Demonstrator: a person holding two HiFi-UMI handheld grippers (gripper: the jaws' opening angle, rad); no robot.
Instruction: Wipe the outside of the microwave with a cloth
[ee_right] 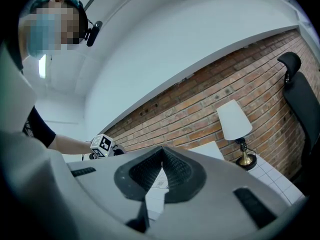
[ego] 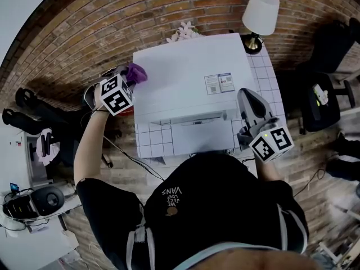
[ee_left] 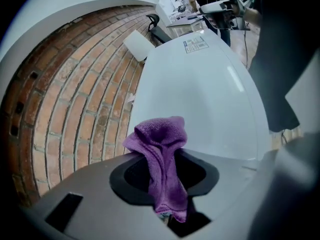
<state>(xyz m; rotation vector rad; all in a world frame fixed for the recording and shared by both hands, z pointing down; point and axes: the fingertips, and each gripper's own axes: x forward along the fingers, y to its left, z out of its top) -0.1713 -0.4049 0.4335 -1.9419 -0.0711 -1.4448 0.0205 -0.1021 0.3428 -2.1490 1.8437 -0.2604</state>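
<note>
The white microwave (ego: 191,77) stands on a tiled table, its flat top filling the middle of the head view, and its top (ee_left: 200,89) shows in the left gripper view too. My left gripper (ego: 130,75) is at the microwave's top left edge, shut on a purple cloth (ego: 135,72); the cloth (ee_left: 162,169) hangs bunched between the jaws, its upper fold lying against the white top. My right gripper (ego: 251,103) is at the microwave's right side, its jaws closed tip to tip with nothing between them (ee_right: 161,151).
A table lamp (ego: 260,16) with a white shade stands at the back right corner, seen also as the lamp (ee_right: 235,124). A brick wall (ego: 112,16) runs behind. A small pink ornament (ego: 183,32) sits behind the microwave. A black chair (ego: 323,100) is to the right.
</note>
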